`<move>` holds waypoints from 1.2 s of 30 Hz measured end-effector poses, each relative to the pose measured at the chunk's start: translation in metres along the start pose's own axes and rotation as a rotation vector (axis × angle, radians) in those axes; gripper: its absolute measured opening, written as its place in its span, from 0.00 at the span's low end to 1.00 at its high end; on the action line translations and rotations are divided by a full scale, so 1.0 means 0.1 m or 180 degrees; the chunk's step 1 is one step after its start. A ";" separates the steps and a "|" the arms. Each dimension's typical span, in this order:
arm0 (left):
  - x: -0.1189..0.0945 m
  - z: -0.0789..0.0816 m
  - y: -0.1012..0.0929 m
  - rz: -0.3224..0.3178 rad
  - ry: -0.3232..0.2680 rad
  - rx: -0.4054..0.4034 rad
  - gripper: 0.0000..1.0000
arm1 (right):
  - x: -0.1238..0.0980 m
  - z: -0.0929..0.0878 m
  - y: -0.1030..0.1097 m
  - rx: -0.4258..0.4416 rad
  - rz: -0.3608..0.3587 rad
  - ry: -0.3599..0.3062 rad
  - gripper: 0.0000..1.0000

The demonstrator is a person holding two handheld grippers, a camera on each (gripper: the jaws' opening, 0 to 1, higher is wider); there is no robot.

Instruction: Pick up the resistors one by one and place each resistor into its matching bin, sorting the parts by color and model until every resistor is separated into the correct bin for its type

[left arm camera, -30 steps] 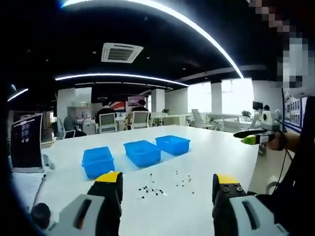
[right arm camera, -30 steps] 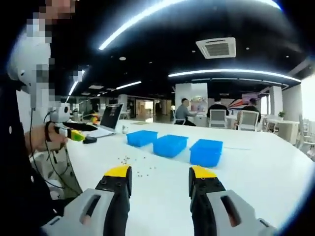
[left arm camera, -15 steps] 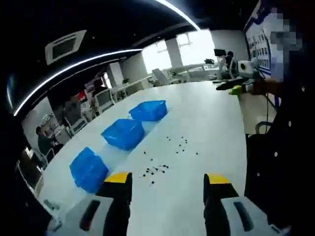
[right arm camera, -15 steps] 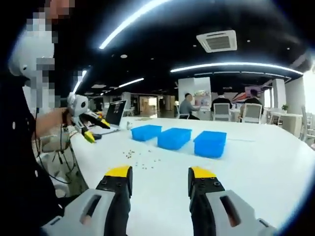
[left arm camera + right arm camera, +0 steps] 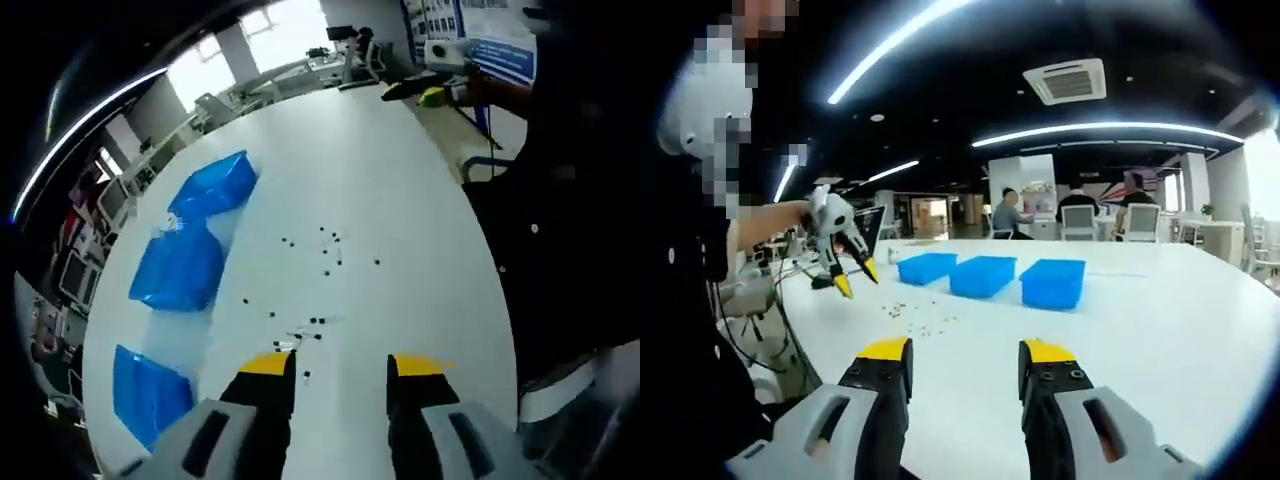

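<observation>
Left tongs open & empty, right above the resistors on the counter. Right tongs open, farther off. Left's nearer.

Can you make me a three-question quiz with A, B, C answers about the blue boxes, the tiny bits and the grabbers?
1. Where do the resistors lie?
A. Inside the bins
B. Loose on the table
C. On a chair

2. How many blue bins stand in a row?
A. Three
B. One
C. Five

3. How is the left gripper?
A. Shut on a resistor
B. Lying flat on the table
C. Open, holding nothing

Answers:
1. B, since the small dark bits are scattered on the white table beside the bins.
2. A, since the right gripper view shows three blue bins side by side.
3. C, since the left gripper view shows a clear gap between its yellow-tipped jaws, and the right gripper is open too.
</observation>
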State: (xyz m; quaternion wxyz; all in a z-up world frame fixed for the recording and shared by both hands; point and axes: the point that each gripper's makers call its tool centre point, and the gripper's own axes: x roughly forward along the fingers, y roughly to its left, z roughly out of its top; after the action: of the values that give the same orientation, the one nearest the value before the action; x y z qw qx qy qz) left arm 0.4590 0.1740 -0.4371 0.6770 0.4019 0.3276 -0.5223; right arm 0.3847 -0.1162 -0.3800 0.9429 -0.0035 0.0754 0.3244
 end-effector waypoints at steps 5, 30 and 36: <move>0.12 -0.10 0.11 -0.0044 0.0261 0.0157 0.31 | -0.03 -0.02 0.00 0.0016 -0.0043 0.0019 0.44; 0.39 -0.33 0.22 -0.0516 0.0444 -0.0053 0.13 | -0.08 -0.09 0.01 0.0089 -0.0154 0.0076 0.43; 0.39 -0.34 0.18 -0.0645 0.0362 -0.0230 0.08 | -0.08 -0.11 0.02 0.0096 -0.0152 0.0108 0.43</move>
State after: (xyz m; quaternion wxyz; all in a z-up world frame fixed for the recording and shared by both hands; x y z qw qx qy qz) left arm 0.4852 0.1888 -0.4828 0.6151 0.3710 0.4230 -0.5523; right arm 0.3756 -0.1197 -0.3900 0.9489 0.0033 0.0961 0.3005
